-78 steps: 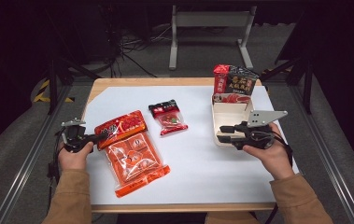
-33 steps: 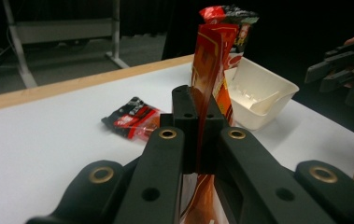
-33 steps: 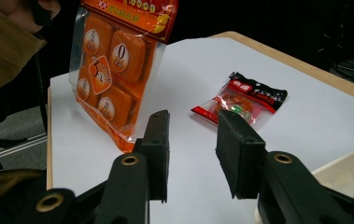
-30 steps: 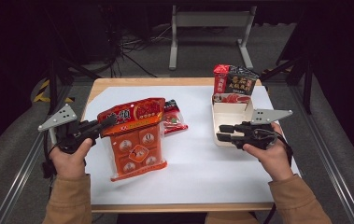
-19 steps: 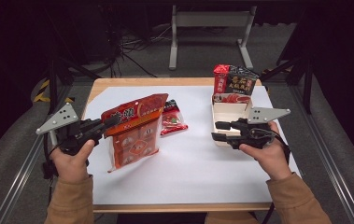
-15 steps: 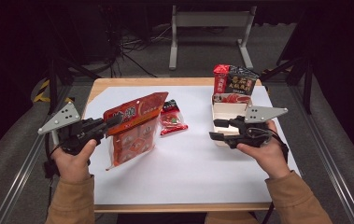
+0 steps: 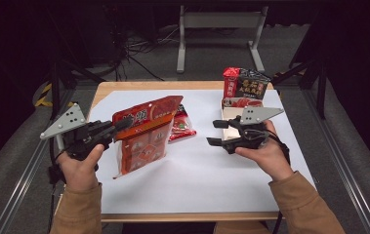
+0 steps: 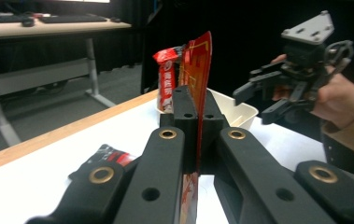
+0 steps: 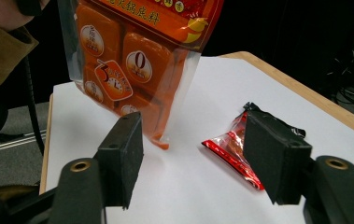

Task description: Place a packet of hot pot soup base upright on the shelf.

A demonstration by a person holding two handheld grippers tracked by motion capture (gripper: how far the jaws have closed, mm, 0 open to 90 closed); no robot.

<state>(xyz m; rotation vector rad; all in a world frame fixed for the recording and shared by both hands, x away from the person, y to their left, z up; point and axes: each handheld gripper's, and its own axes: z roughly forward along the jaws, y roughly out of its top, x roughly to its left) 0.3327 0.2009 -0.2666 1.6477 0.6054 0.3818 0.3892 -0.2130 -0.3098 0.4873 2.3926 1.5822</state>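
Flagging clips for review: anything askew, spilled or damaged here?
Nothing spilled or torn. The large orange pouch hangs tilted from the left tongs, its bottom corner on the white sheet. The right tongs are open.

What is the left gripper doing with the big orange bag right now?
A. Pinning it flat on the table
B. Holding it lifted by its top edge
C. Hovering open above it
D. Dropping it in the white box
B: the left gripper is clamped on the top edge of the big orange bag, which hangs upright over the table.
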